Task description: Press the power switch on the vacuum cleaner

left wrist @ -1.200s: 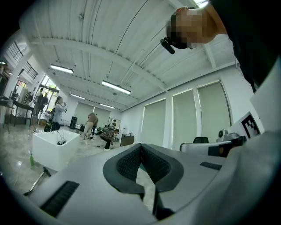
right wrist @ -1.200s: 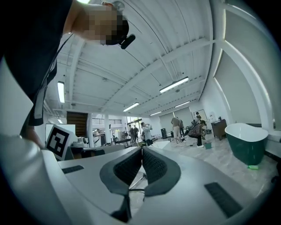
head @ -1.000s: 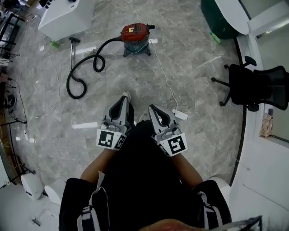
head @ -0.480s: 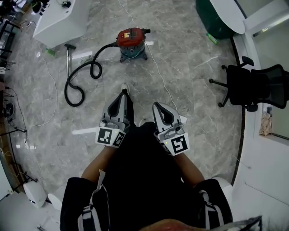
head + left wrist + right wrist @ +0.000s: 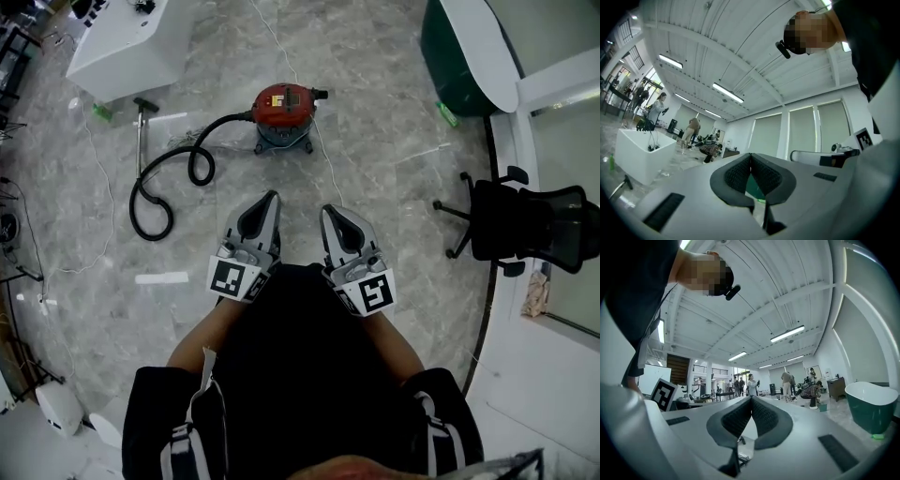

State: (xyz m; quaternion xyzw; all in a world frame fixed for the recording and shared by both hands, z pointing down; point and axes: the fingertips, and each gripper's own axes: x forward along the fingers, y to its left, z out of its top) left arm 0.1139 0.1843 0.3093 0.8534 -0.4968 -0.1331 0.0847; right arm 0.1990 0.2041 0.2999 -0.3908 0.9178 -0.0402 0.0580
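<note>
My left tongs [image 5: 271, 197] and right tongs [image 5: 329, 210] are pinched together, empty; the vacuum cleaner [image 5: 284, 105] sits on the floor [image 5: 394, 150] well ahead, so I should step closer before pressing its switch, probably on top, with one tip.

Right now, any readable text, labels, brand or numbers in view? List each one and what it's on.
None legible.
Yellow label on top of the vacuum cleaner: too small to read.
Marker cube on the left hand-held gripper, and the one on the right hand-held gripper: black-and-white square patterns, no words.
</note>
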